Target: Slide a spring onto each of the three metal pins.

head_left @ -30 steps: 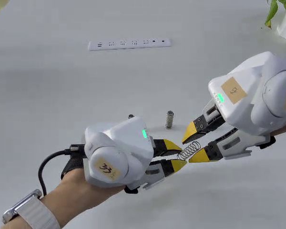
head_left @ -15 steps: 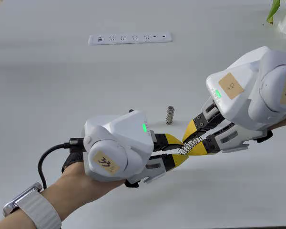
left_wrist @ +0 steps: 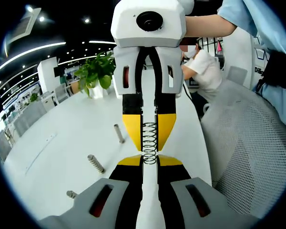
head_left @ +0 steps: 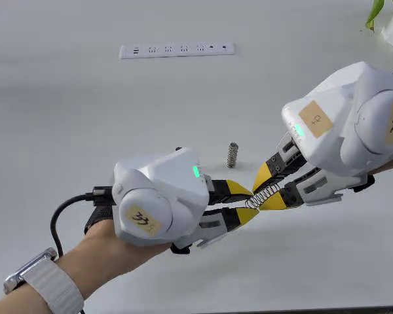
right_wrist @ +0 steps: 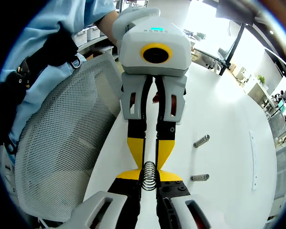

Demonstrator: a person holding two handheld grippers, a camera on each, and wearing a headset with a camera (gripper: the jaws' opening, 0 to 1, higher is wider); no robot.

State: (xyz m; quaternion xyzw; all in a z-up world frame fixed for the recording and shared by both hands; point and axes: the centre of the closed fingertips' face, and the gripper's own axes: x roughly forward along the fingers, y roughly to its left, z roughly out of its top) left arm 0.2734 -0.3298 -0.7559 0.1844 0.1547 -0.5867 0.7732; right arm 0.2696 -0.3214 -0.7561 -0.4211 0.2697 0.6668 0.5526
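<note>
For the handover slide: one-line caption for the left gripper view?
Left gripper and right gripper both clamp one spring above the white workbench.

R gripper [right_wrist: 150, 175], btm ctr: jaws clamped on spring [right_wrist: 149, 179]. L gripper [right_wrist: 150, 164], top ctr: tips down onto same spring.

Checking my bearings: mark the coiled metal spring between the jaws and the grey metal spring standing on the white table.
held coiled metal spring [head_left: 263, 194]: head view, its middle coils.
standing grey metal spring [head_left: 232, 155]: head view, mid-height.

My left gripper [head_left: 249, 204] and right gripper [head_left: 258, 198] meet tip to tip, each pinching the spring [head_left: 266, 193] from opposite ends.
</note>
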